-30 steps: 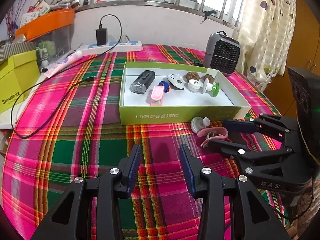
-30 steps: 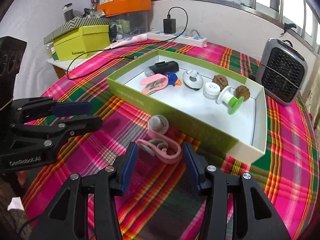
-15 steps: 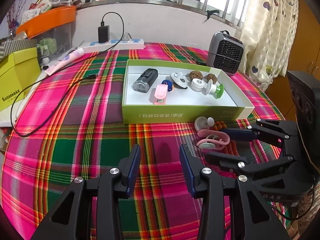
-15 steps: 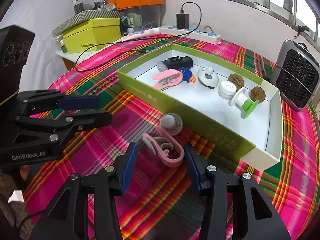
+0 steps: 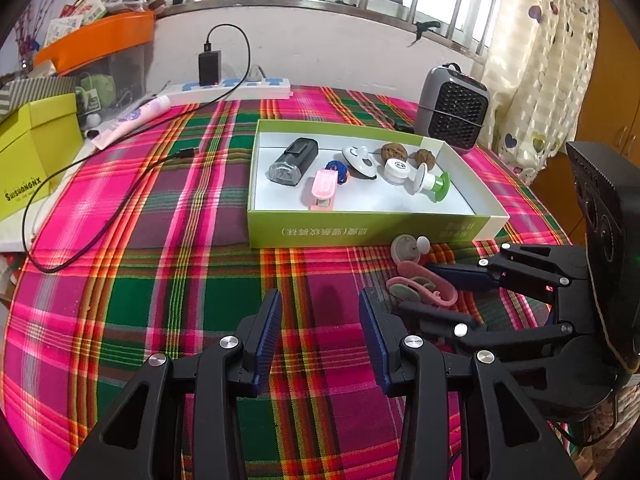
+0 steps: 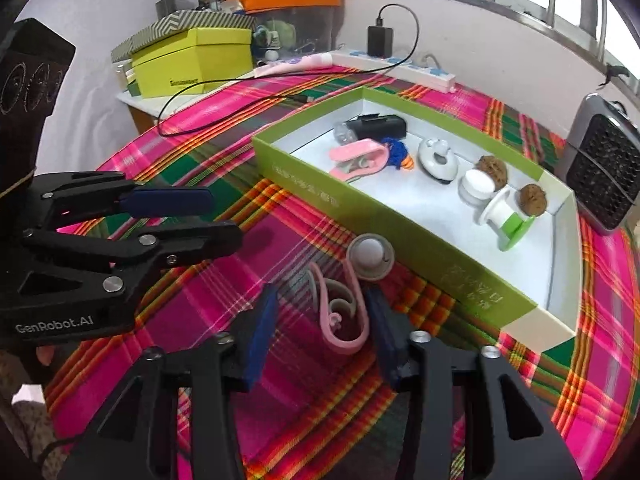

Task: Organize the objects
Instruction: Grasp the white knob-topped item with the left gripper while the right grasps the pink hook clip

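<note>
A pink clip (image 6: 342, 312) lies on the plaid cloth just outside the green box (image 6: 304, 192). My right gripper (image 6: 322, 334) is open with its fingers on either side of the clip; in the left wrist view it (image 5: 420, 292) straddles the clip (image 5: 424, 288). A round grey-white knob piece (image 6: 370, 256) lies between clip and box. My left gripper (image 5: 320, 332) is open and empty over the cloth, left of the clip. The box holds a black light (image 5: 294, 160), another pink clip (image 5: 323, 190), a white-green spool (image 5: 430, 180), walnuts and small white parts.
A grey heater (image 5: 452, 112) stands behind the box at right. A black cable (image 5: 100, 220) loops over the cloth at left, from a charger on a power strip (image 5: 228, 88). A yellow-green shoebox (image 5: 32, 148) and an orange-lidded bin (image 5: 96, 40) sit far left.
My right gripper has moved forward so the pink clip now lies between its fingers. The left gripper has barely shifted.
</note>
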The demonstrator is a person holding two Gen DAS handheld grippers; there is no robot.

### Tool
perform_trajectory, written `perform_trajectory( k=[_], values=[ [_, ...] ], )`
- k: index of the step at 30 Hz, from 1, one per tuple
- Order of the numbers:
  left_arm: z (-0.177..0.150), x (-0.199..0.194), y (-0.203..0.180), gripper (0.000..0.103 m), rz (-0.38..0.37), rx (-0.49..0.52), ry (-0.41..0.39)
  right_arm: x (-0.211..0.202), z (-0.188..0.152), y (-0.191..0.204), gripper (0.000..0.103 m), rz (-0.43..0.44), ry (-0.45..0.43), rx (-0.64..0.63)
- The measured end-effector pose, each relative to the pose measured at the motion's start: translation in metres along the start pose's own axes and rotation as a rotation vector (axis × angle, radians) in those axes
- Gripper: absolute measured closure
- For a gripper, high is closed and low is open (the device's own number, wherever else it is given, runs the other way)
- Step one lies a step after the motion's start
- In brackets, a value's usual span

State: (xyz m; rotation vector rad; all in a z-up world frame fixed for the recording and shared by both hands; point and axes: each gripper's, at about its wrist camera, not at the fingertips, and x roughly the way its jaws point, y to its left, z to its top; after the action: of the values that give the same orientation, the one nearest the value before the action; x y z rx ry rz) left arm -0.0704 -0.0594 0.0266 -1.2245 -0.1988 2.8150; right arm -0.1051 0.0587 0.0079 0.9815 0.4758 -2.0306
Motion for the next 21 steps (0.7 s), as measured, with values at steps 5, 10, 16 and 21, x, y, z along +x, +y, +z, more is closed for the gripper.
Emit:
perform_trajectory(
  k=[5, 10, 16, 21],
  values=[
    [0.001, 0.002, -0.002, 0.065, -0.003, 0.004, 0.003, -0.003, -0.002, -0.003, 0.078, -0.015, -0.003, 0.013],
    [0.003, 0.005, -0.006, 0.065, -0.005, 0.016, 0.010, -0.007, -0.006, -0.003, 0.078, -0.021, -0.007, 0.016],
    [0.008, 0.009, -0.014, 0.065, -0.021, 0.031, 0.017, -0.017, -0.016, -0.010, 0.079, -0.032, -0.014, 0.041],
    [0.011, 0.016, -0.025, 0.065, -0.057, 0.055, 0.027, -0.025, -0.025, -0.021, 0.079, -0.054, -0.007, 0.072]
  ],
)
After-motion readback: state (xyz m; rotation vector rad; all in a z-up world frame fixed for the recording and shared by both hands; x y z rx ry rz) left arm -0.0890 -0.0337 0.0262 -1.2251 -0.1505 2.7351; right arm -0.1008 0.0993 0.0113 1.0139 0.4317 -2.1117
